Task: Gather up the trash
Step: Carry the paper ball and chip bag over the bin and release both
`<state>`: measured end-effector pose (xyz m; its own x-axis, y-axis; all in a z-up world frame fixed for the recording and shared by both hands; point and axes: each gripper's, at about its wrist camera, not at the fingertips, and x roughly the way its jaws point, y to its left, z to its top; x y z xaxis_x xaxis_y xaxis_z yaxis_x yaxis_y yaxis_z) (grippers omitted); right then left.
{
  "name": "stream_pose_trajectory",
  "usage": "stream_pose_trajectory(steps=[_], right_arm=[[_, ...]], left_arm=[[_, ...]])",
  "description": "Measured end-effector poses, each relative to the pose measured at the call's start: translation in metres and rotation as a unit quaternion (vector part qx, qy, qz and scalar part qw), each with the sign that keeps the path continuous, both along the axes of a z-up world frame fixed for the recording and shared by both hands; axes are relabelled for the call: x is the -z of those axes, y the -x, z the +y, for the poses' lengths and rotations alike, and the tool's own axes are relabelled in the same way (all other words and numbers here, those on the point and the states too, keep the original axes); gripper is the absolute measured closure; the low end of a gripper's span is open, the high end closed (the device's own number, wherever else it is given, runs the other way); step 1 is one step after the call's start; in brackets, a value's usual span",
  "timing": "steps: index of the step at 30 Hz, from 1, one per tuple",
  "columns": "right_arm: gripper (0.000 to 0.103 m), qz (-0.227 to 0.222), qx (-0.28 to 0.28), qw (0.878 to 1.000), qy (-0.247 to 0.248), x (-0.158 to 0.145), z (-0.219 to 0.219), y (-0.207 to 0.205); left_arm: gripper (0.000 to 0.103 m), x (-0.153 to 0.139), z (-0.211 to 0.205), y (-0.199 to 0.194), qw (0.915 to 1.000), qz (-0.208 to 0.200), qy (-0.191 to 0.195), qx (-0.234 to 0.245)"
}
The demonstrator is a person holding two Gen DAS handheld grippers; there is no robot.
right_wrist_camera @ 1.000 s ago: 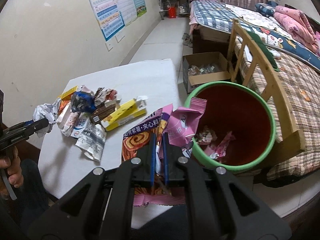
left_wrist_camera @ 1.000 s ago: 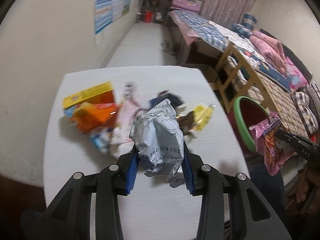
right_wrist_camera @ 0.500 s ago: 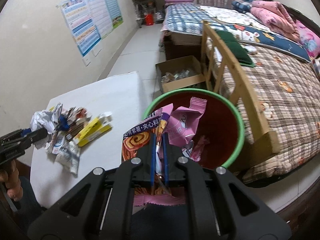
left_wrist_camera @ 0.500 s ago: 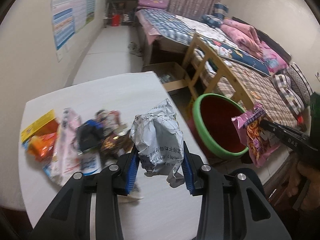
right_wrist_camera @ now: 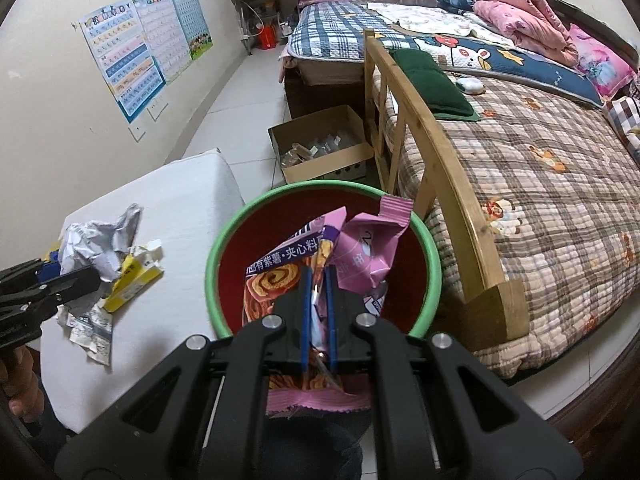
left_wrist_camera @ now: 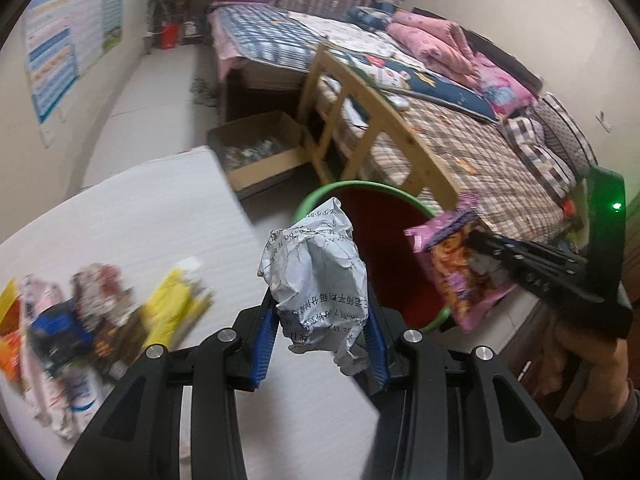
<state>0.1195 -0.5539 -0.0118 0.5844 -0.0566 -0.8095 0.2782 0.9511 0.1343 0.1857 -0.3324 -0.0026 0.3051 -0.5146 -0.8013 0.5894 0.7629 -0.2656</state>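
**Two pieces on their way to the bin, a pile left on the table**

My left gripper [left_wrist_camera: 318, 344] is clamped on a crumpled printed paper wrapper [left_wrist_camera: 316, 276], held above the table edge just short of the green-rimmed bin [right_wrist_camera: 224, 240]. My right gripper [right_wrist_camera: 318, 316] pinches a pink-purple snack wrapper [right_wrist_camera: 320, 256] directly over the bin's red inside, ready to drop, I judge. Neither piece is in yet. Left on the white table [left_wrist_camera: 140, 208]: a yellow box [left_wrist_camera: 176, 300] and a blurred heap of mixed wrappers [left_wrist_camera: 60, 332], so most collecting remains.
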Motion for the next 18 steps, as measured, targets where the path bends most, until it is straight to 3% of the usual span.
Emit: stream_pose_trajectory(steps=[8, 16, 17, 18], right_arm=[[0.096, 0.0, 0.0, 1.0, -0.002, 0.012, -0.015, -0.013], [0.094, 0.012, 0.005, 1.0, -0.011, 0.026, -0.03, -0.02], [0.089, 0.016, 0.003, 1.0, -0.014, 0.028, -0.032, -0.022], [0.078, 0.019, 0.002, 1.0, -0.014, 0.029, -0.032, -0.023]], left_arm=[[0.066, 0.013, -0.059, -0.006, 0.999, 0.018, -0.001, 0.04], [0.063, 0.035, -0.095, -0.01, 0.9967, 0.017, -0.043, 0.067], [0.062, 0.038, -0.099, -0.011, 0.9962, 0.019, -0.05, 0.07], [0.058, 0.039, -0.1, -0.011, 0.9958, 0.02, -0.053, 0.072]])
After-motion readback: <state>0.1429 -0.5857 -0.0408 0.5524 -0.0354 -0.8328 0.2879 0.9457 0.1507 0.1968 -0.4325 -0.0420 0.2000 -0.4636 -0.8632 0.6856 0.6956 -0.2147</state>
